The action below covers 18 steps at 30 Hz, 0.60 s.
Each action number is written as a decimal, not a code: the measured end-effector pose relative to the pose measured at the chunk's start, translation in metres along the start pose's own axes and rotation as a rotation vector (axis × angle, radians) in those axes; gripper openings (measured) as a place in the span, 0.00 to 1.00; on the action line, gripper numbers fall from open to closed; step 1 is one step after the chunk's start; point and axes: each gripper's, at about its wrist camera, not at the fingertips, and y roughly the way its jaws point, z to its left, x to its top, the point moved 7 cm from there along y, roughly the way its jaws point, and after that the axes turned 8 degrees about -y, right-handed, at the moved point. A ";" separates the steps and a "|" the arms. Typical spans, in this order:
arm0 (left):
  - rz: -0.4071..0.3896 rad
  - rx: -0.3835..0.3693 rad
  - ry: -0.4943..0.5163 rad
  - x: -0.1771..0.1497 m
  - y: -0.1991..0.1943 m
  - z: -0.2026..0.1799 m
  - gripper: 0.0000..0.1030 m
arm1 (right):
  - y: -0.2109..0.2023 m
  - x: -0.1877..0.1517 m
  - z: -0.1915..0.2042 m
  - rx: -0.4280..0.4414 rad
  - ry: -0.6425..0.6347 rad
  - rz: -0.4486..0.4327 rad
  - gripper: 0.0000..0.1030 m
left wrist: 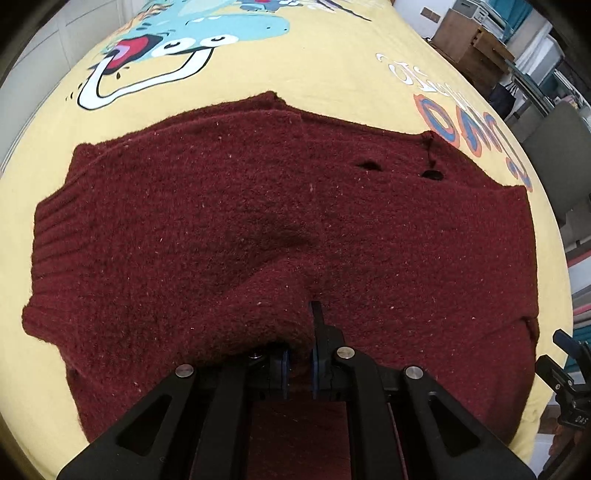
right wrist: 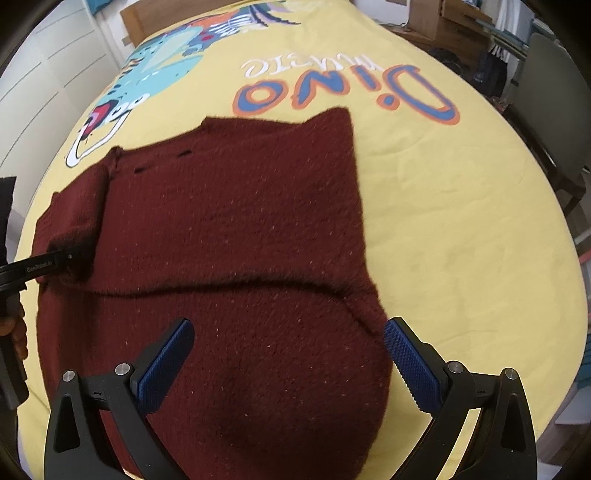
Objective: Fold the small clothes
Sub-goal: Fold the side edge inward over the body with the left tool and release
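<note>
A dark red knitted sweater (left wrist: 229,206) lies spread on a yellow dinosaur-print bedsheet (left wrist: 314,81). My left gripper (left wrist: 300,332) is shut on a raised fold of the sweater near its front edge. In the right wrist view the sweater (right wrist: 236,221) lies partly folded, with a crease across its middle. My right gripper (right wrist: 288,336) is open and empty, its blue pads (right wrist: 410,365) just above the sweater's near part. The left gripper (right wrist: 55,264) shows at the left edge of that view, pinching the sweater's side.
The sheet (right wrist: 461,240) is bare to the right of the sweater. A wooden headboard (right wrist: 159,14) and white cupboards (right wrist: 48,66) stand at the far left. A grey chair (right wrist: 546,103) and wooden furniture (left wrist: 469,40) stand beside the bed on the right.
</note>
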 end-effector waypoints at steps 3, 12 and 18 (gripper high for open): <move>0.009 0.002 0.003 0.001 0.004 -0.002 0.12 | 0.004 -0.002 0.002 0.000 -0.004 0.012 0.99; 0.045 -0.003 -0.024 0.001 0.007 -0.006 0.97 | 0.003 -0.011 0.005 -0.001 -0.008 0.019 0.99; 0.066 0.023 -0.003 -0.001 0.001 -0.011 0.99 | 0.002 -0.015 0.003 0.002 0.007 0.017 0.99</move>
